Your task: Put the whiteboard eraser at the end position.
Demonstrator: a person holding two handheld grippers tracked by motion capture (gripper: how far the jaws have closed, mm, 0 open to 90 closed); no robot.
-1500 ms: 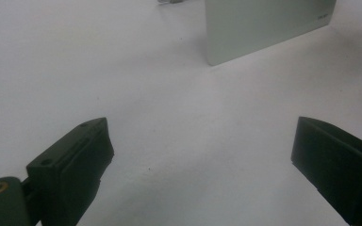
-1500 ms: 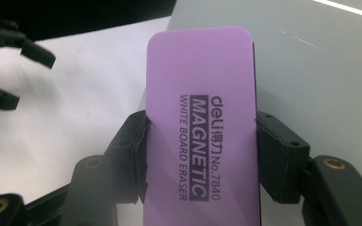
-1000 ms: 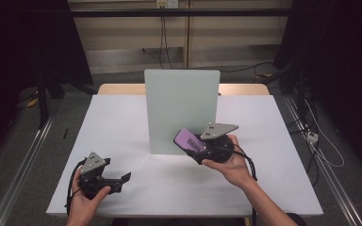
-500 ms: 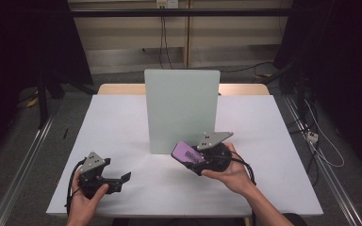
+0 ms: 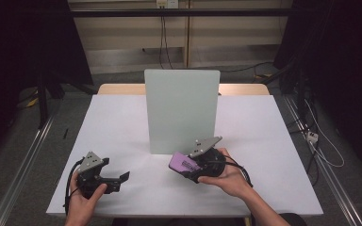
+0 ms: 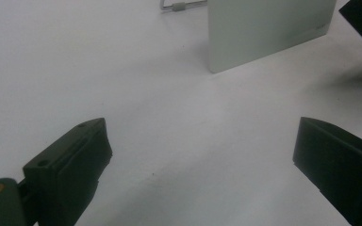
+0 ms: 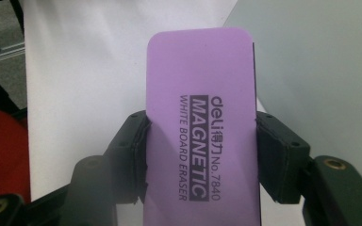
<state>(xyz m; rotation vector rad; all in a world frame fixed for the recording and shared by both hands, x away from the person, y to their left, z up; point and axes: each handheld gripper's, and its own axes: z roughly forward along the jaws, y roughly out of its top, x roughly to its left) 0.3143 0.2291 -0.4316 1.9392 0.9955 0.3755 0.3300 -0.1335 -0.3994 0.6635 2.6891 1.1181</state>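
The right gripper clenched the purple whiteboard eraser by its long edges, probably to wipe the upright whiteboard, while the left gripper rested released on the surface.

Each hand carries a black claw, left claw and right claw, with a grey three-cornered plate on top, a black cable trailing behind, ribbed black pads between small screws, and brass-ringed holes behind the jaws.

L gripper open over white table, upright board beyond.
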